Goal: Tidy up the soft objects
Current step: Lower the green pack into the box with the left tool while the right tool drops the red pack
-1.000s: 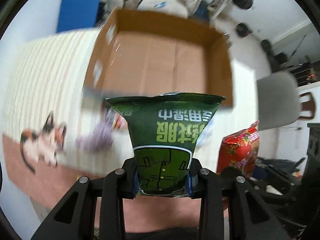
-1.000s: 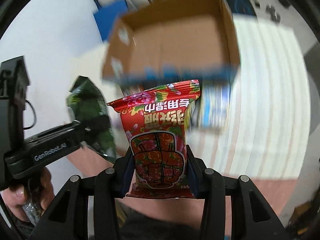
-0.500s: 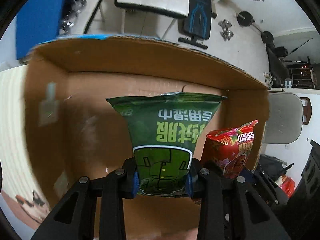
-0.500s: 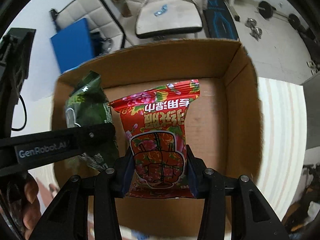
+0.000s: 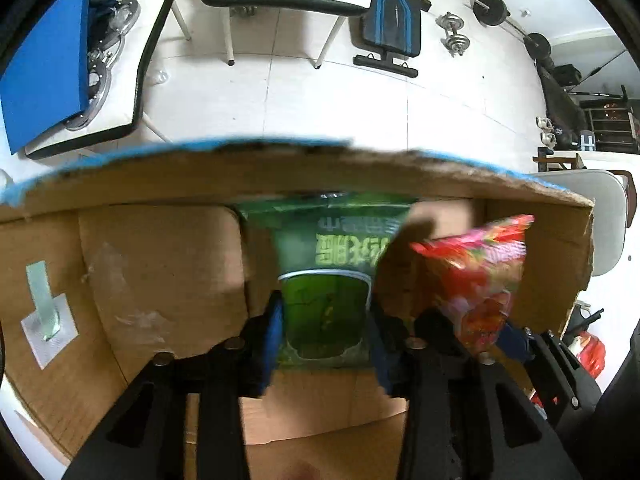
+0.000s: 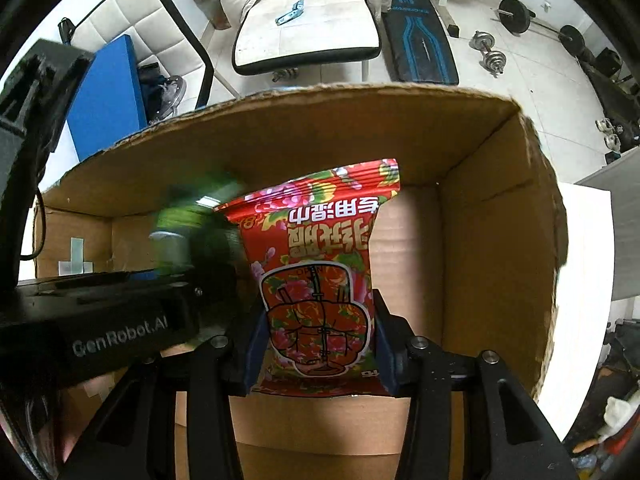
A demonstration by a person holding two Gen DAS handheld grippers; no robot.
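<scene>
My left gripper [image 5: 324, 344] is shut on a green soft packet [image 5: 326, 280] and holds it inside the open cardboard box [image 5: 160, 272], near the far wall. My right gripper [image 6: 320, 352] is shut on a red flowered packet [image 6: 320, 280], held upright inside the same box [image 6: 480, 240], to the right of the green packet [image 6: 188, 224]. The red packet also shows in the left wrist view [image 5: 476, 280], blurred. The left gripper's black body [image 6: 100, 320] fills the lower left of the right wrist view.
Beyond the box's far wall lie a white tiled floor, a white padded chair [image 6: 308, 28], a blue board [image 6: 104, 96], a black bench [image 6: 420, 32] and dumbbells [image 6: 488, 52]. A grey chair [image 5: 600, 216] stands right of the box.
Both grippers have moved forward and down into the box with their packets. The box walls now fill the lower half of both views; the striped surface is out of sight.
</scene>
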